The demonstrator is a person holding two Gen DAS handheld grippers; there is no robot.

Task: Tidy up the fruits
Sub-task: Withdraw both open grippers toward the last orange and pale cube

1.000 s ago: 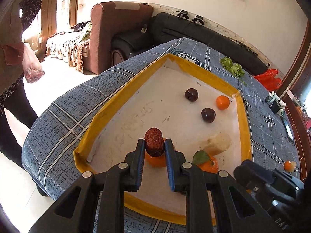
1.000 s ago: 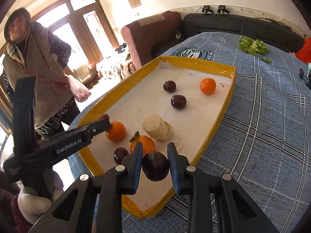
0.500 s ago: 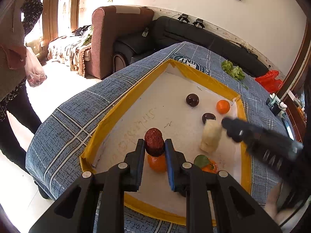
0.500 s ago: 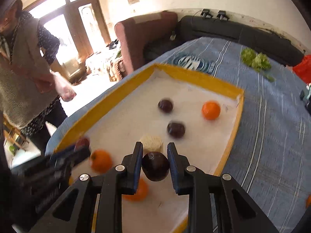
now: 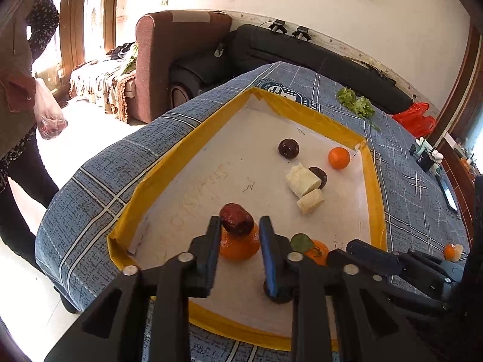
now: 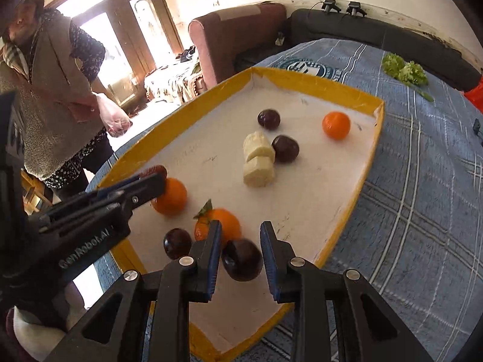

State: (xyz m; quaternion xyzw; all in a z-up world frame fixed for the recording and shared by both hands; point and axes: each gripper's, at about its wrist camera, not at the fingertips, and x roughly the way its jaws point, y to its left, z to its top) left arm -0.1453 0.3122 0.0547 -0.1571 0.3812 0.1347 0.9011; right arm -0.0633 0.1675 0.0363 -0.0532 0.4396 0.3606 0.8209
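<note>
A yellow-rimmed white tray [image 5: 169,166] [image 6: 366,181] lies on the blue plaid cloth. My left gripper [image 5: 238,229] is open; a red date [image 5: 236,219] lies loose between its fingers, on top of an orange [image 5: 240,246]. My right gripper [image 6: 240,242] is open; a dark plum [image 6: 242,260] sits between its fingers on the tray, touching neither. In the tray also lie a leafed orange [image 6: 218,228], another plum [image 6: 177,242], two pale chunks [image 6: 258,158], two far plums [image 6: 268,119] [image 6: 285,148] and a far orange [image 6: 336,125].
A person [image 6: 51,96] stands at the table's left side holding a plastic bag [image 5: 48,114]. Green lettuce [image 6: 404,72] lies on the far cloth. A small orange piece [image 5: 452,252] lies on the cloth to the right. Sofas stand behind the table.
Both grippers have opened and let go of their fruit: the date now rests on the orange, the plum on the tray. The right gripper swung out over the tray and came back near. A second pale chunk appeared.
</note>
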